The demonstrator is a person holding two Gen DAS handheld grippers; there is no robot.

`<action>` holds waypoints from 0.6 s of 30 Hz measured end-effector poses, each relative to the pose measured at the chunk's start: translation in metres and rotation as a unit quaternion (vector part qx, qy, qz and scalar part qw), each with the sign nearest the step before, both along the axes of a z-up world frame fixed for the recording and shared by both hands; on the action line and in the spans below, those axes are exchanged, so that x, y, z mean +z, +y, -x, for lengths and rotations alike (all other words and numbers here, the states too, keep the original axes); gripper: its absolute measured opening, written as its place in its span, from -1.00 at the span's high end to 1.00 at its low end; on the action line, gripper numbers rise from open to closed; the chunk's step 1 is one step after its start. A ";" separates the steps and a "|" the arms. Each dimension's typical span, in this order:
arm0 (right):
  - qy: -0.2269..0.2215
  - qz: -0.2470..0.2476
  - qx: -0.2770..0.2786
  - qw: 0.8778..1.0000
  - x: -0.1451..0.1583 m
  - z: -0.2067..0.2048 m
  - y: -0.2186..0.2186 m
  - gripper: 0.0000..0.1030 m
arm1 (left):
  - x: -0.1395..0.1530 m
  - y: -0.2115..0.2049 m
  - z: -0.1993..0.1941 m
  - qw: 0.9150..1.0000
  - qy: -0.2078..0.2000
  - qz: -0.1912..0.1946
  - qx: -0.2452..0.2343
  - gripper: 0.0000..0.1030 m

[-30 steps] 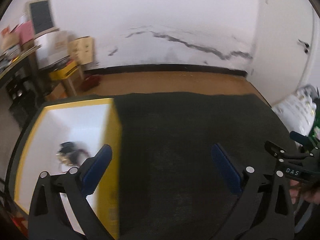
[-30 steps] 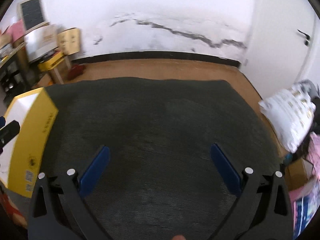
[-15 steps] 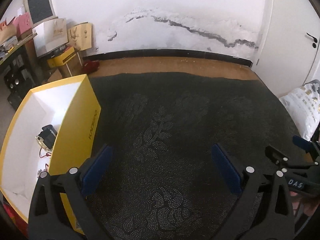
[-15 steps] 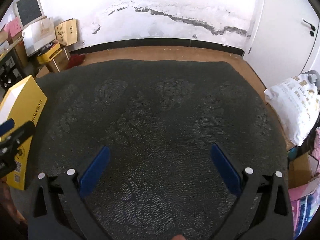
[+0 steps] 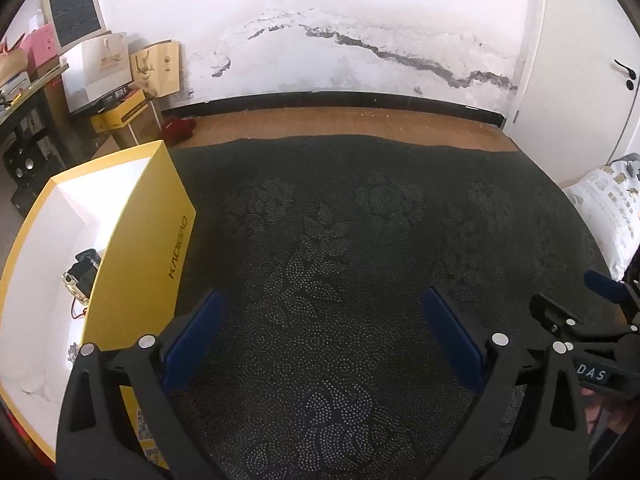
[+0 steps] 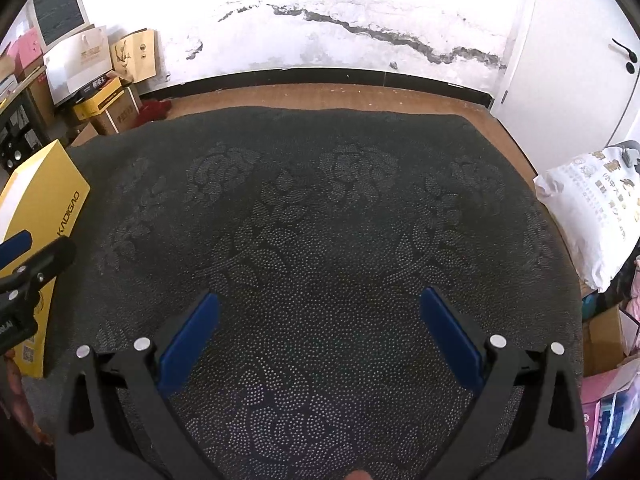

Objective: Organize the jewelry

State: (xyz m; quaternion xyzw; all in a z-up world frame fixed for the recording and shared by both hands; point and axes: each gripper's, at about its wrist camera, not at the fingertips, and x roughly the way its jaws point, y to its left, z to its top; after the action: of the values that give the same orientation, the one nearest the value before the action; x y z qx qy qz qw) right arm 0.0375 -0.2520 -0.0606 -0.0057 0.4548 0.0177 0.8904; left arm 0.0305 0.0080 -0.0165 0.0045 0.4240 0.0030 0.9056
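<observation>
A dark cloth (image 6: 320,208) with a dotted flower pattern covers the table, its far edge meeting a strip of wood floor (image 6: 340,98) below a cracked white wall (image 5: 360,40). At the table's left edge stands a yellow box (image 5: 140,240), open at the top and white inside, where jewelry (image 5: 82,276) lies: a dark piece with a gold clasp, a thin red cord and a small silvery chain, all against the box's right wall. The left gripper (image 5: 320,308) hovers over bare cloth just right of the box, jaws spread wide and empty. The right gripper (image 6: 318,310) hangs over the cloth's middle near the front edge, jaws likewise wide apart, holding nothing. A white printed sack (image 6: 588,208) rests beyond the right edge.
</observation>
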 end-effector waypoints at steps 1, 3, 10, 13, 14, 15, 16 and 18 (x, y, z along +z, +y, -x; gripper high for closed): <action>0.001 0.000 0.001 1.000 -0.001 -0.001 0.000 -0.89 | -0.001 0.000 -0.001 1.000 0.001 0.000 0.001 -0.88; 0.003 0.003 0.003 1.000 -0.003 -0.002 0.001 -0.89 | -0.004 0.000 -0.002 1.000 0.007 -0.001 0.000 -0.88; 0.007 -0.001 0.006 1.000 -0.009 -0.006 -0.001 -0.89 | -0.011 -0.005 -0.007 1.000 0.014 -0.005 -0.004 -0.88; 0.009 -0.001 0.005 1.000 -0.010 -0.006 -0.002 -0.89 | -0.011 -0.009 -0.006 1.000 0.014 -0.008 -0.006 -0.88; 0.010 0.000 0.003 1.000 -0.011 -0.006 -0.002 -0.89 | -0.012 -0.009 -0.006 1.000 0.014 -0.007 -0.007 -0.88; 0.010 0.000 0.002 1.000 -0.011 -0.006 -0.003 -0.89 | -0.012 -0.010 -0.006 1.000 0.015 -0.007 -0.007 -0.88; 0.010 0.000 0.001 1.000 -0.011 -0.006 -0.003 -0.89 | -0.012 -0.010 -0.005 1.000 0.015 -0.007 -0.008 -0.88; 0.009 -0.001 0.000 1.000 -0.010 -0.006 -0.004 -0.89 | -0.012 -0.011 -0.005 1.000 0.014 -0.008 -0.008 -0.88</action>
State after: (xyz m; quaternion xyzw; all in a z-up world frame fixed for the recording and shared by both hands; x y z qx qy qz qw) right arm 0.0436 -0.2564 -0.0710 -0.0048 0.4624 0.0186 0.8865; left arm 0.0356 -0.0032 -0.0282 0.0149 0.4369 -0.0005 0.8994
